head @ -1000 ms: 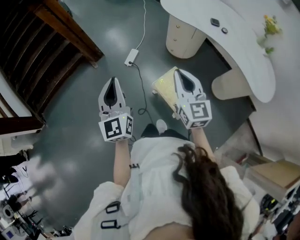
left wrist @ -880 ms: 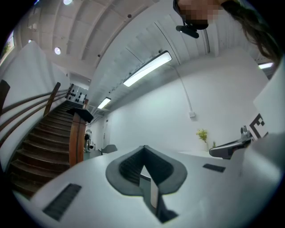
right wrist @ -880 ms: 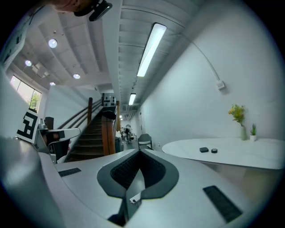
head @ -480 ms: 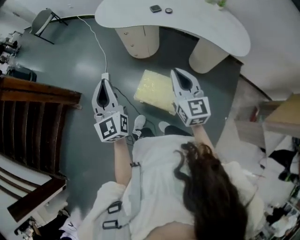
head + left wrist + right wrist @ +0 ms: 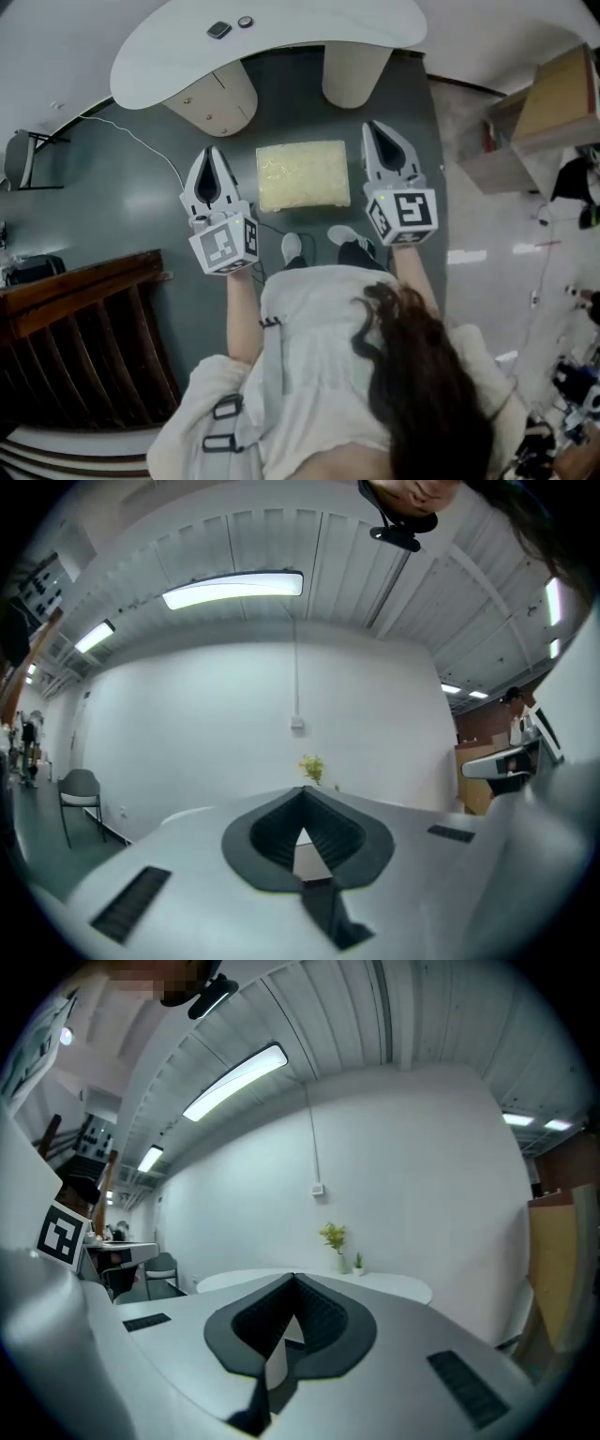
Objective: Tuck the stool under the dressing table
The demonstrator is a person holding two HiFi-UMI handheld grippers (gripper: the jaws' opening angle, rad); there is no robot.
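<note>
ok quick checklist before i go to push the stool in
1. Stool facing the dressing table: ok.
2. Stool tucked under: not ok, it stands out in front.
3. Left gripper and right gripper free: ok, both shut and empty, one on each side of the stool.
4. Grippers on the stool: not ok, no contact shows.
5. Cable clear of the stool's legs: cannot tell.
6. Opening under the table wide enough for the stool: cannot tell.
</note>
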